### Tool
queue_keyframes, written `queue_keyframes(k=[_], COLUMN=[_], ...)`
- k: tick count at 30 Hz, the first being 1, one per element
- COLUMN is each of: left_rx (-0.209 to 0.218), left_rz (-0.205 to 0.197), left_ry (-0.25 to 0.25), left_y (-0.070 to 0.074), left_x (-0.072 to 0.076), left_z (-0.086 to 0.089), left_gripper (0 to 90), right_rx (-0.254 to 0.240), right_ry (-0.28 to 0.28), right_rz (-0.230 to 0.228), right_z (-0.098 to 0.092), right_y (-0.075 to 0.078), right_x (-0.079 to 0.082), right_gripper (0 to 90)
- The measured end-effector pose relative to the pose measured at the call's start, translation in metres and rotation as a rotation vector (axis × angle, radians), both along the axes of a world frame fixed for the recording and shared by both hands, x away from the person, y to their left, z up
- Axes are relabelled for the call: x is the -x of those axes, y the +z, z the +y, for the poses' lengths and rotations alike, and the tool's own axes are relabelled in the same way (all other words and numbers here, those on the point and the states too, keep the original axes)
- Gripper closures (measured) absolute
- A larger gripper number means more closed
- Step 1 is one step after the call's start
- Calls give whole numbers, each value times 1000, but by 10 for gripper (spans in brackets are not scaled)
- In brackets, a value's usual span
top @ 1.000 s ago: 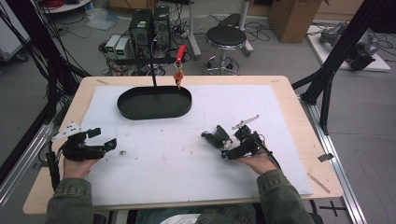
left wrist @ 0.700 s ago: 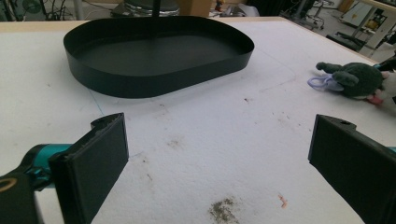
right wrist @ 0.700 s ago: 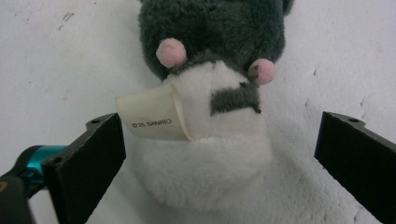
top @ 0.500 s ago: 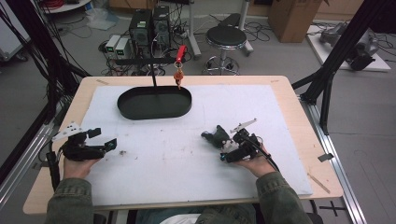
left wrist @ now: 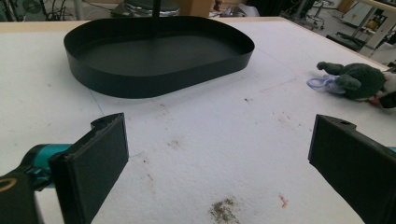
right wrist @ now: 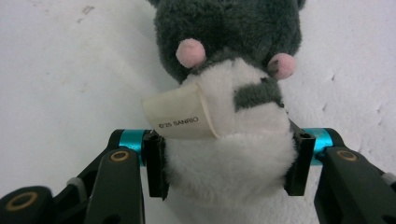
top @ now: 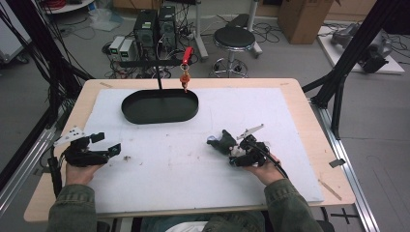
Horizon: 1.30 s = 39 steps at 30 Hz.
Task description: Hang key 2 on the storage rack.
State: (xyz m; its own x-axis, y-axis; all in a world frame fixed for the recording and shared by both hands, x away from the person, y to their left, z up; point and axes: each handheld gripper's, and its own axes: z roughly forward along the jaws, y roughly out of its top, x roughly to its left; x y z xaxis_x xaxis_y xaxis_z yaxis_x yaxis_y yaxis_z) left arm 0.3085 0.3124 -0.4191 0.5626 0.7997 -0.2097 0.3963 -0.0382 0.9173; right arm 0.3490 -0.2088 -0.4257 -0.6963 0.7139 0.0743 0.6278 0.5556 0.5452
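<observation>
- Since the plush [right wrist: 229,93] is soft stuffed fabric, it will likely be light, squashy and hard to damage; it should give under the jaws rather than slip.
- A hold across the white belly looks best, where the stuffing is thick; the paper tag [right wrist: 180,116] and the lilac loop [left wrist: 322,84] at its far end seem too flimsy to take.
- It lies on the white mat [top: 193,159], right of centre in the high view, well apart from the black tray [top: 159,106] at upper centre.
- On the right gripper [right wrist: 229,161], the jaws are closed partway onto the belly, one pad on each side, both touching the fur and pressing it in slightly. I judge this a hold, though the plush still seems to rest on the mat.
- On the left gripper [left wrist: 219,163], the jaws stand wide apart, holding and touching nothing; bare mat shows between them. It sits at the lower left of the high view, just above or on the mat; I cannot tell which.
</observation>
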Motion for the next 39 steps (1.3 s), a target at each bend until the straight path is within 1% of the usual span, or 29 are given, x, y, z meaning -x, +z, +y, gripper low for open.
queue_keyframes(k=[1,2,5,8,9,10,17,20,25,26,29,32,33,38,39], left_rx=[-3,-3,-2,-2,1,1,0,-2,-4,-1,-1,-2,-1,0,0], left_rz=[1,1,2,1,1,1,1,1,3,3,2,2,1,0,-1], left_ry=[-1,-1,-1,-1,1,1,0,0,-1,-1,0,-2,-2,-1,0], left_y=[0,0,0,0,0,0,0,0,0,0,0,0,0,0,0], left_x=[0,0,0,0,0,0,0,0,0,0,0,0,0,0,0], left_z=[0,0,0,0,0,0,0,0,0,0,0,0,1,1,0], left_gripper=[54,54,54,54,54,54,54,54,54,54,54,54,54,54,54], right_rx=[-17,-17,-45,-73,-73,-99,-135,-141,-137,-136,-139,-142,-146,-154,-156], right_ry=[5,5,2,3,3,-1,4,6,16,23,26,30,34,46,49], right_rz=[9,9,8,-8,-8,-10,-22,-17,-9,-17,-7,-11,-13,-18,-17], right_z=[-1,-1,-3,-6,-6,-7,-8,-7,-3,-3,-1,1,4,8,11], right_y=[2,2,11,21,21,27,42,45,51,51,57,61,65,72,77], right_x=[0,0,1,1,1,1,1,1,1,0,-1,-3,-5,-9,-11], right_gripper=[477,477,478,478,478,478,478,478,478,478,478,478,477,478,478])
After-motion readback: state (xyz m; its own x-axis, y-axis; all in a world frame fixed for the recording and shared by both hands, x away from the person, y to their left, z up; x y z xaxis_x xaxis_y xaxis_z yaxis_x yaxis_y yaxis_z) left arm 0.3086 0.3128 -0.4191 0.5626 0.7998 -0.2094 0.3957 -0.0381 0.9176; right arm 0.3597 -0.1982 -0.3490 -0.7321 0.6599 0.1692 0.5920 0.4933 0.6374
